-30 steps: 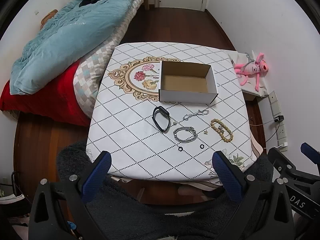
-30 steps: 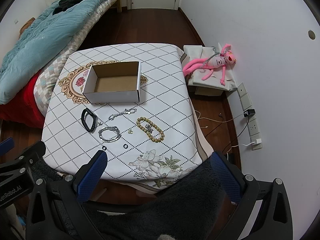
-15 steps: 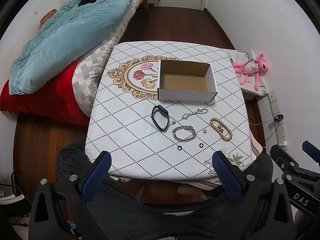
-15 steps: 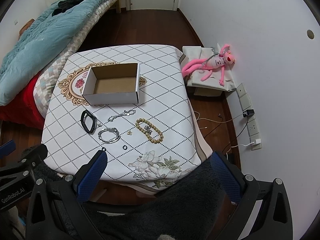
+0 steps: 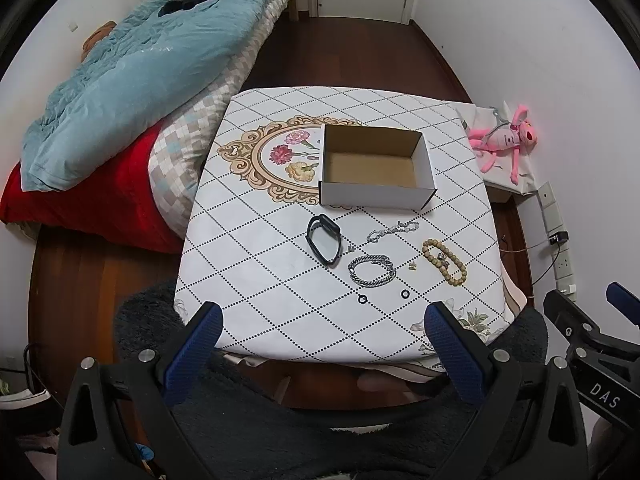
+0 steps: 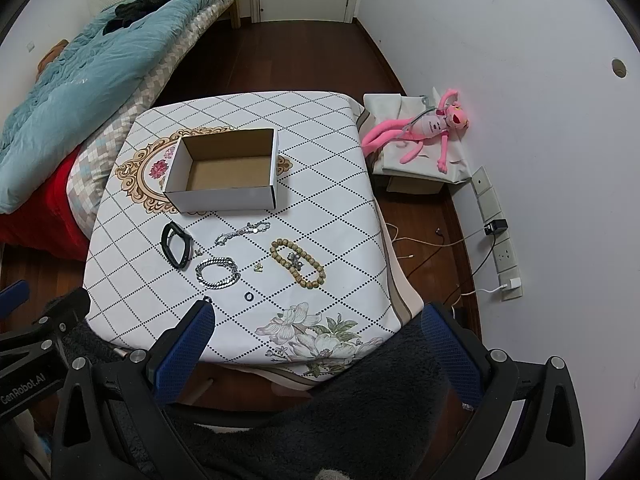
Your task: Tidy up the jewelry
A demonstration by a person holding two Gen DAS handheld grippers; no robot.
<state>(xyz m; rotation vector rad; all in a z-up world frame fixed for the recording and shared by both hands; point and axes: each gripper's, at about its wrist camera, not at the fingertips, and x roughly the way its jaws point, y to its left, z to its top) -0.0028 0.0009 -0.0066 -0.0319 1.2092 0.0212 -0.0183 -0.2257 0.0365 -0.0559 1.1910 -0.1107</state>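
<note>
Both grippers hang wide open, holding nothing, short of the near table edge: left gripper, right gripper. Jewelry sits loose between that edge and the open cardboard box: black band, silver chain bracelet, thin silver chain, bead bracelet, two small black rings. Bed crowds the left side; pink plush toy lies on the right. Cloth around the box lies bare.

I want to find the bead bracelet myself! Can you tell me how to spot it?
Find the open cardboard box on the table. In front of it, rightmost among the jewelry, lies the bead bracelet: the only loop of round tan beads.
</note>
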